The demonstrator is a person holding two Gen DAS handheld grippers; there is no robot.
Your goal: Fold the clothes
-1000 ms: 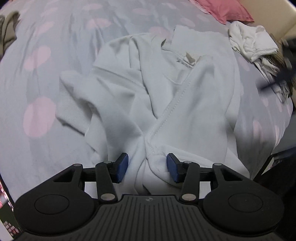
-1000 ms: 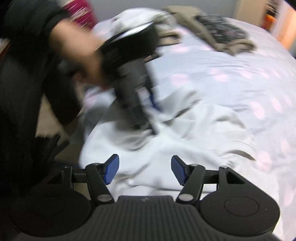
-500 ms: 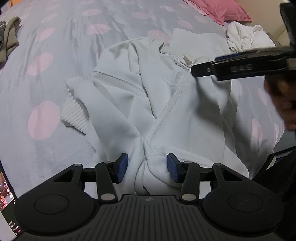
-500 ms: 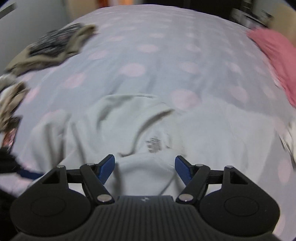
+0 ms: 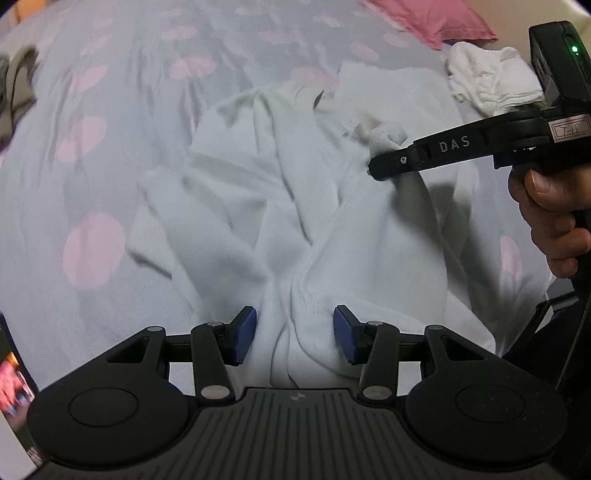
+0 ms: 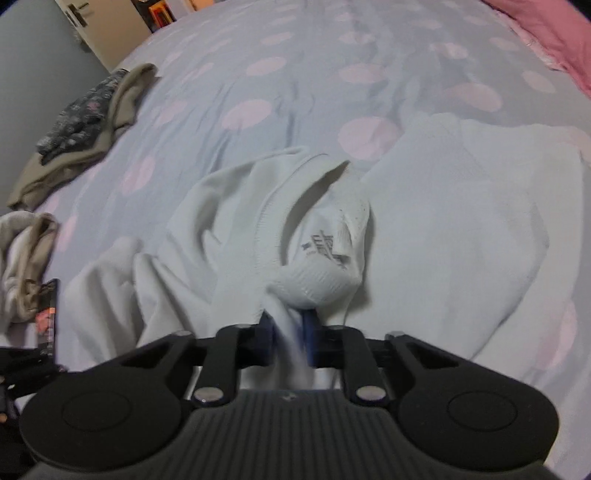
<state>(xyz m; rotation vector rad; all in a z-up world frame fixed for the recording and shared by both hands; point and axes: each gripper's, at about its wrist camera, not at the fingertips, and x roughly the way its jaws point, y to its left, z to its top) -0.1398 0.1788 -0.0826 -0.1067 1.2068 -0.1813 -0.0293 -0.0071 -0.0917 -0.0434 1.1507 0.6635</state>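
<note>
Since half a second ago the right gripper has dropped onto the white sweatshirt and pinched shut on a bunch of cloth at the collar, printed neck label just above the pads; before, it hovered wide open. Left gripper unchanged: jaws apart, straddling a ridge of sweatshirt fabric at the bed's near edge, not clamped. Sweatshirt lies crumpled mid-bed on the grey bedsheet with pink dots, long axis running roughly from the left gripper away to the collar, one sleeve flopped out to the left with its ribbed cuff end. Key relation: right jaws hold the far end, left jaws sit over the near end, so both ends are covered, left only needs to close. Fabric is soft thick knit, limp, heavy creases, will sag when lifted. Other clothes: white bundle near the pink pillow, brown pile at the far-left edge.
</note>
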